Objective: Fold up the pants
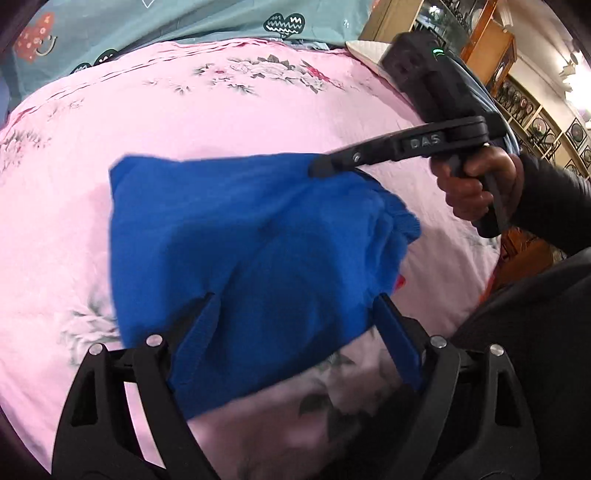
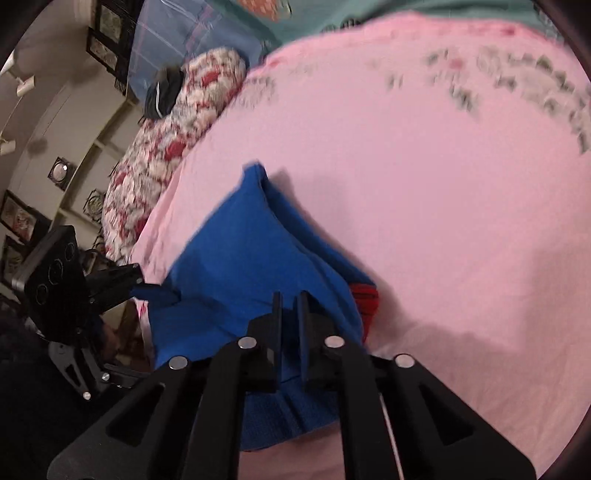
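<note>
While the left gripper [image 1: 295, 332] hangs with jaws spread wide and released over the blue pants [image 1: 240, 236], nothing is pinched. At 1 o'clock the right gripper [image 1: 321, 168] has jaws nearly clenched at the pants' edge; grip unclear. Pants lie bunched mid pink bed sheet [image 1: 258, 110].

A pink bedsheet [image 1: 258, 122] with grey and red flower prints covers the bed. Beyond its far edge lies a teal blanket [image 1: 207, 22] (printed with hearts). Off the sheet's right side stand wooden shelves [image 1: 546, 122] of framed pieces. Beside the sheet's left edge lies a red-and-white floral quilt [image 2: 166, 147], a dark cloth [image 2: 164, 92] on top.
</note>
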The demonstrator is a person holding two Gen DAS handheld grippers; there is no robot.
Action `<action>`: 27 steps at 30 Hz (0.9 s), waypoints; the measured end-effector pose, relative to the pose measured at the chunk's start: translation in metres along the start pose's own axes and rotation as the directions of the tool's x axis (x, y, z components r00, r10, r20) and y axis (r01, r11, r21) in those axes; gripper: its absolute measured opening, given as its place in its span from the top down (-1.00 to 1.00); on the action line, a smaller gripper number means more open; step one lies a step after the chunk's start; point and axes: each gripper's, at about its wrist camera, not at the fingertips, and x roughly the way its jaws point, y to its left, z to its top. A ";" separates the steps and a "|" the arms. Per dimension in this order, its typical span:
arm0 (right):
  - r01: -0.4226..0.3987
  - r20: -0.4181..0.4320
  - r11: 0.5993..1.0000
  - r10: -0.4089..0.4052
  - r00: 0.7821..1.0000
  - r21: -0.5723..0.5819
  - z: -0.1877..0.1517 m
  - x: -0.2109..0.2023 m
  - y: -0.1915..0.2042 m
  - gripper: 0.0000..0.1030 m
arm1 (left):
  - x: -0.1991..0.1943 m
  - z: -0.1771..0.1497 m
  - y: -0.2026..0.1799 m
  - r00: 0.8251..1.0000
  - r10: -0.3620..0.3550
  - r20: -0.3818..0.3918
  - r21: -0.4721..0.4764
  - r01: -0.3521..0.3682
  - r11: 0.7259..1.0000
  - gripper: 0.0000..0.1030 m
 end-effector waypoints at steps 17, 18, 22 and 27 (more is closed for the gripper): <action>0.006 0.003 1.000 -0.006 1.000 0.019 -0.078 -0.029 0.029 0.84 | 0.017 -0.039 0.055 0.988 0.108 -0.107 -0.177 -0.126 0.976 -0.69; 0.001 0.028 1.000 -0.001 1.000 0.020 -0.078 -0.036 0.032 0.83 | 0.008 -0.036 0.061 0.990 0.092 -0.102 -0.216 -0.112 0.970 -0.69; -0.001 0.106 1.000 0.003 0.994 -0.021 -0.069 -0.052 0.058 0.79 | -0.033 -0.027 0.090 0.995 0.101 0.003 -0.351 -0.094 0.932 -0.70; 0.069 0.121 0.960 -0.038 0.992 -0.270 -0.040 -0.018 0.115 0.20 | -0.053 -0.021 0.132 0.985 0.165 0.042 -0.520 -0.119 0.846 -0.70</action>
